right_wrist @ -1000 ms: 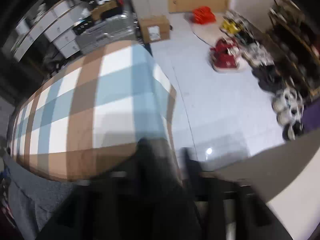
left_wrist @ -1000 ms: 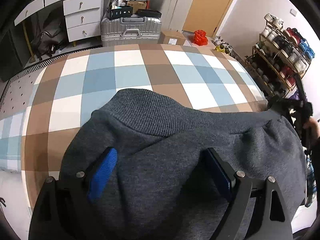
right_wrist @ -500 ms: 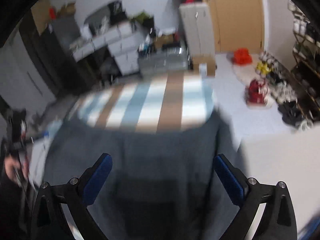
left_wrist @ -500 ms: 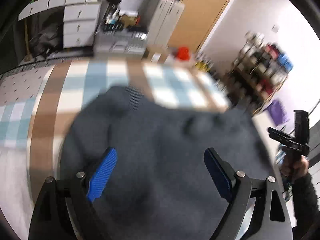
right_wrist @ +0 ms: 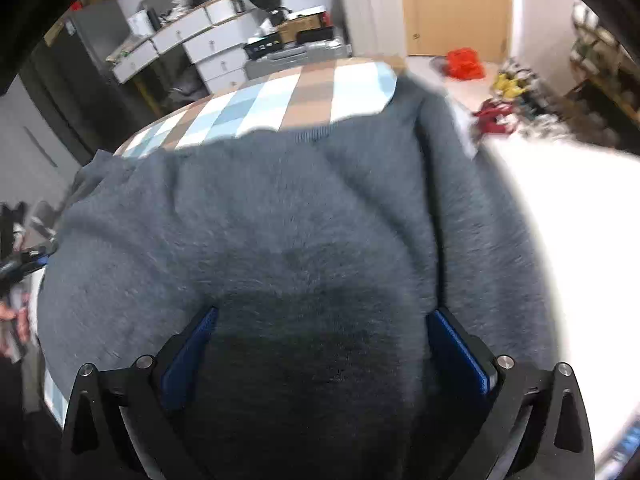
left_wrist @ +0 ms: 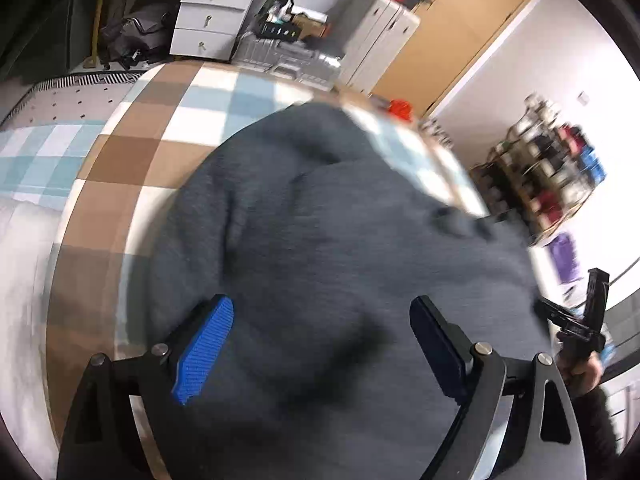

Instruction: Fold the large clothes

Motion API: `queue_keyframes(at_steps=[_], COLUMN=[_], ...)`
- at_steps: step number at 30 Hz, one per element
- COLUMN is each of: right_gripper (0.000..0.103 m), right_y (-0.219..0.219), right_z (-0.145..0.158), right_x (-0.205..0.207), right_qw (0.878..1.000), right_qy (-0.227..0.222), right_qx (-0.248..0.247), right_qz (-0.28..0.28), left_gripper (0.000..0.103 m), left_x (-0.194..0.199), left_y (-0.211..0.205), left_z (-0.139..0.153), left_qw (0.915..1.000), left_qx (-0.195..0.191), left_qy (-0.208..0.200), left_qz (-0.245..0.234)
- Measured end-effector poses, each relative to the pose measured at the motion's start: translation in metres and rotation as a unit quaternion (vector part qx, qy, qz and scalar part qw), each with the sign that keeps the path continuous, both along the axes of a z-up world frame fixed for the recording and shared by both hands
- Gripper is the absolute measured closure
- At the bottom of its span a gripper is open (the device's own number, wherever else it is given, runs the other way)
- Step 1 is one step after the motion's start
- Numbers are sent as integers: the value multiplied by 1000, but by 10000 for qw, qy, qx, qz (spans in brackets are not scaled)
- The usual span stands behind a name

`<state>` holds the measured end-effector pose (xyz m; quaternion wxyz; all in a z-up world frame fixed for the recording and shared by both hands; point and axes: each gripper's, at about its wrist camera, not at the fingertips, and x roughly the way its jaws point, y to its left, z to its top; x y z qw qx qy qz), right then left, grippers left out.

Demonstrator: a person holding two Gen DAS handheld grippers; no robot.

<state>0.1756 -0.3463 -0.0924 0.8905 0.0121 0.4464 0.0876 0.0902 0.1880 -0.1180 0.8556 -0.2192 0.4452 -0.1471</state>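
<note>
Grey sweater (right_wrist: 280,220), no legible label

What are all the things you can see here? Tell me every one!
Sweater: one, dark grey, spread over the checked cloth, under both grippers.
Checked cloth: one, brown, white and pale blue, covering the surface under the sweater.
Drawer unit: one, white, at the back of the room.
Suitcase: one, silver, beyond the far edge of the cloth.
Tall cabinet: one, white, beside the wooden door.
Door: one, light wood, back wall.
Red bag: one, on the floor near the door.
Shoe rack: one, full of shoes, right wall, blurred.
Left gripper: black with blue pads, open above the sweater.
Right gripper: black with blue pads, open above the sweater.
</note>
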Motion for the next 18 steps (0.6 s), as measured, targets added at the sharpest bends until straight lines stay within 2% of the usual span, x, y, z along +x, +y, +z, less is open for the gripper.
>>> queue_keyframes(at_steps=[2,4,6,7,8,9,11,12,15,17,18], right_gripper=[0,0,0,0,0,0,0,0,0,0,0], right_y=[19,47,71,77,74,67,65,69,77,87,99], right_z=[24,23,2,-19,-41,-44,-45,-44,-29,-6,10], right_x=[-26,-47,-62,-61,-58,-58,-58,-57,-59,-72,-87], right_qw=[9973,9963,9937,9920,9939,9956,9960,9954,9950,9934,9909], right_qy=[-460,-526,-603,-333,-57,-165,-247,-227,-212,-520,-905], right_qx=[387,57,-752,-1128,-1025,-842,-795,-888,-956,-1023,-956], right_qz=[411,672,578,469,396,371,326,294,173,78,268], left_gripper=[15,15,15,15,16,16,16,16,16,16,15], left_x=[-11,-27,-34,-31,-26,-22,-16,-14,-19,-36,-43], left_y=[-13,-34,-51,-57,-60,-63,-58,-56,-39,-22,-16], left_z=[10,16,9,-2,-16,-34,-37,-34,-17,-8,-7], left_qw=[9995,9980,9967,9958,9950,9940,9942,9945,9979,9992,9992], left_qx=[-168,-134,-82,-3,163,305,228,182,-174,-316,-374], left_qy=[-41,-204,-159,-80,17,95,-36,56,76,-29,-86], left_qz=[-281,-577,-794,-912,-988,-1048,-1048,-1028,-614,-249,-116])
